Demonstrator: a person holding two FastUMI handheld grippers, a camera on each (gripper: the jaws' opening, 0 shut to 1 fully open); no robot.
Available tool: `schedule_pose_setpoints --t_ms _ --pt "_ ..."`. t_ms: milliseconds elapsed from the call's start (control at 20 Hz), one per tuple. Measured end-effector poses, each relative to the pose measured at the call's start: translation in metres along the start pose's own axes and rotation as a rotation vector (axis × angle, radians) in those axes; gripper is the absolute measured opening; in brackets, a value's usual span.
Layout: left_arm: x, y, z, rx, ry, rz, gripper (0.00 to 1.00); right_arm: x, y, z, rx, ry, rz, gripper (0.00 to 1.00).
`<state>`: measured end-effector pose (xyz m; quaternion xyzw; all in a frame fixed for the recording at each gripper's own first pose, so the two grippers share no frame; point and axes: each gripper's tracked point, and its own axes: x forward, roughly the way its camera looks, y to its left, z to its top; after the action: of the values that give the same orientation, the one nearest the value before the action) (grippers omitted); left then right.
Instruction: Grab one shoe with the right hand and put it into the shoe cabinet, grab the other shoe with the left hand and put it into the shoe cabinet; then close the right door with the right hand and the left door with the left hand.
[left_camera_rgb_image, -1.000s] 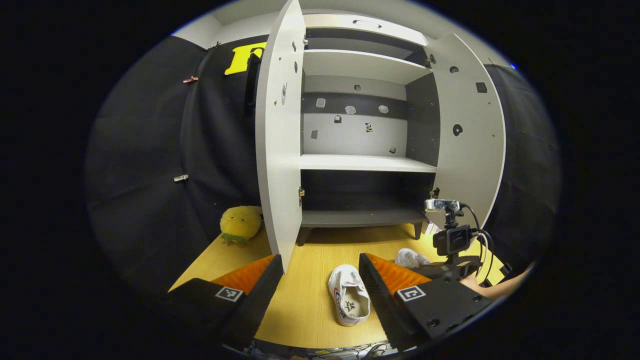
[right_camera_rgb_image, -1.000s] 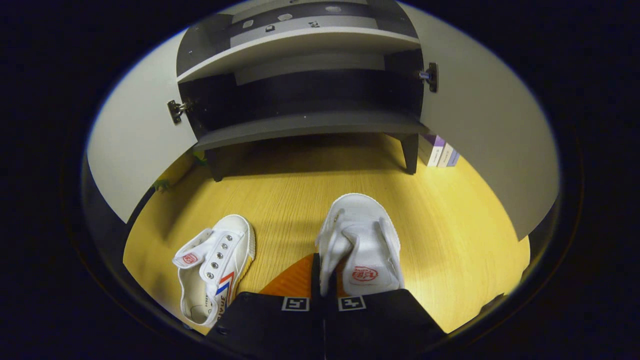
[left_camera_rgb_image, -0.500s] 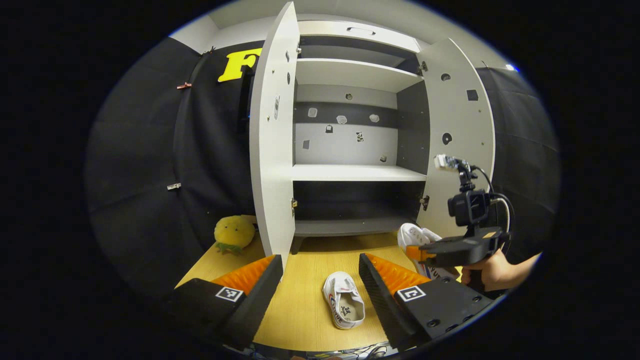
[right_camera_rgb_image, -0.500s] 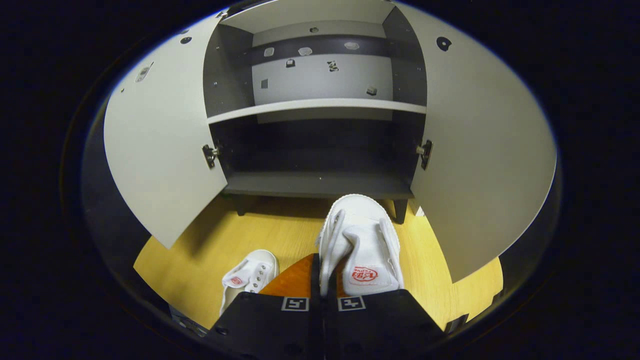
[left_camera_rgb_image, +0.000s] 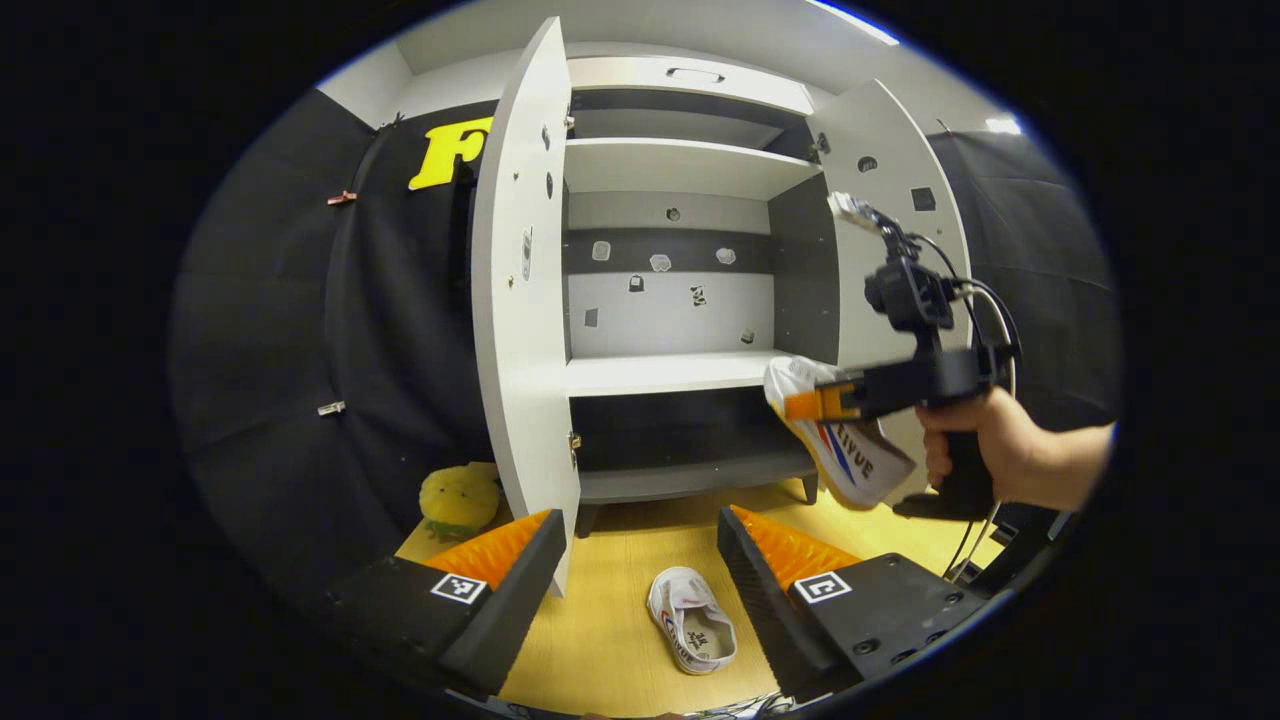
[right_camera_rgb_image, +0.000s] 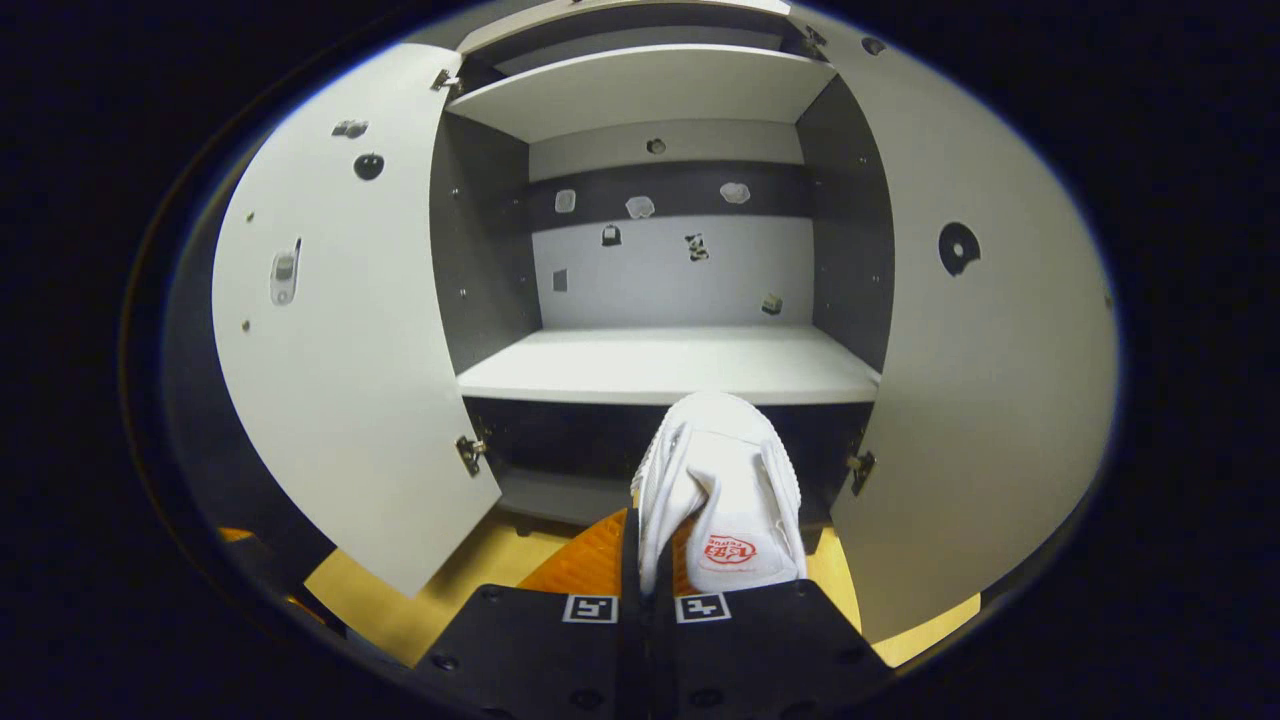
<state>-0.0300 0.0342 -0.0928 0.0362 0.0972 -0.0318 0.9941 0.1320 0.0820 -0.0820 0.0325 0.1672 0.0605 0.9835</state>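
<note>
My right gripper (right_camera_rgb_image: 648, 555) is shut on the side wall of a white shoe (right_camera_rgb_image: 722, 490), which hangs in the air in front of the cabinet's middle shelf (right_camera_rgb_image: 668, 365). In the left gripper view that same shoe (left_camera_rgb_image: 845, 445) is held by the right gripper (left_camera_rgb_image: 812, 403) in a hand, level with the middle shelf (left_camera_rgb_image: 660, 373) and just right of it. The other white shoe (left_camera_rgb_image: 690, 632) lies on the wooden floor between the fingers of my left gripper (left_camera_rgb_image: 640, 548), which stands open well above it. Both cabinet doors stand open.
The left door (left_camera_rgb_image: 520, 300) swings out close to my left gripper's left finger. The right door (right_camera_rgb_image: 985, 400) stands beside the carried shoe. A yellow plush toy (left_camera_rgb_image: 458, 498) lies on the floor left of the cabinet. The bottom shelf (left_camera_rgb_image: 690, 478) is dark and bare.
The right gripper has lifted its shoe off the floor up to the height of the middle shelf and closer to the cabinet. The left gripper rose slightly; the other shoe stayed on the floor.
</note>
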Motion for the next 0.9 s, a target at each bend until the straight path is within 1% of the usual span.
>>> schedule_pose_setpoints --t_ms 100,250,400,600,700,900 --pt "0.0 0.0 0.008 0.008 -0.019 -0.001 0.95 0.014 0.001 0.035 -0.01 -0.036 0.008 0.06" --pt "0.002 0.001 0.018 -0.02 -0.04 -0.008 0.95 0.033 -0.003 0.088 -0.031 -0.101 -0.017 0.06" --pt "0.007 0.009 0.023 -0.04 -0.053 0.013 0.95 0.059 -0.007 0.13 -0.016 -0.137 -0.032 0.06" --pt "0.011 0.028 0.026 -0.042 -0.065 0.062 0.95 0.104 -0.023 0.163 -0.087 -0.162 -0.078 0.06" --pt "0.012 0.039 0.027 -0.038 -0.073 0.097 0.96 0.127 -0.033 0.17 -0.103 -0.153 -0.101 0.06" --pt "0.012 0.057 0.026 -0.066 -0.069 0.155 0.95 0.176 -0.051 0.178 -0.146 -0.118 -0.139 0.06"
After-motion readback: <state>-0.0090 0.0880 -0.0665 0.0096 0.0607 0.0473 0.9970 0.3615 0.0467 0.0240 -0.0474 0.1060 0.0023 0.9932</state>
